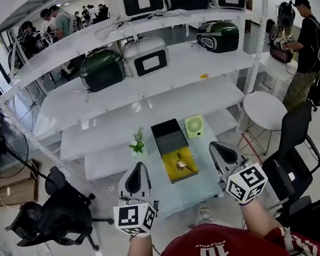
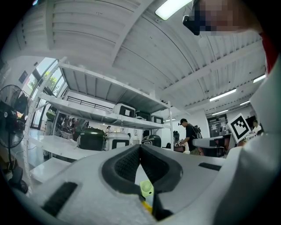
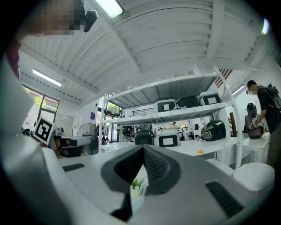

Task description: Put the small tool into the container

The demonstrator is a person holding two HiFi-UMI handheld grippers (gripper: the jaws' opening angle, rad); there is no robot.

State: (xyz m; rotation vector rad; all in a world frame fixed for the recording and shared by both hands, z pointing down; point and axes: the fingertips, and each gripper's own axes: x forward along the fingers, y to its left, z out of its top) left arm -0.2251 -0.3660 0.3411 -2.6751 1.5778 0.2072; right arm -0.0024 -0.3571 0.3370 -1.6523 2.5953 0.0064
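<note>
Finds small tool [image 1: 182, 163] lying inside yellow container [image 1: 171, 168], long axis roughly front-to-back. Holds left tongs [image 1: 137, 166] and right tongs [image 1: 214, 145] flanking container, tips forward, both closed, empty.

I work in a lab-type workshop. Ahead of my left gripper [image 1: 137, 168] stands a white shelving rack [image 1: 141, 69] loaded with green and white cased units [image 1: 145, 55]. Office chairs [image 1: 295, 131] stand beside my right gripper [image 1: 215, 146]; other people [image 1: 306, 43] work at stations beyond it.
</note>
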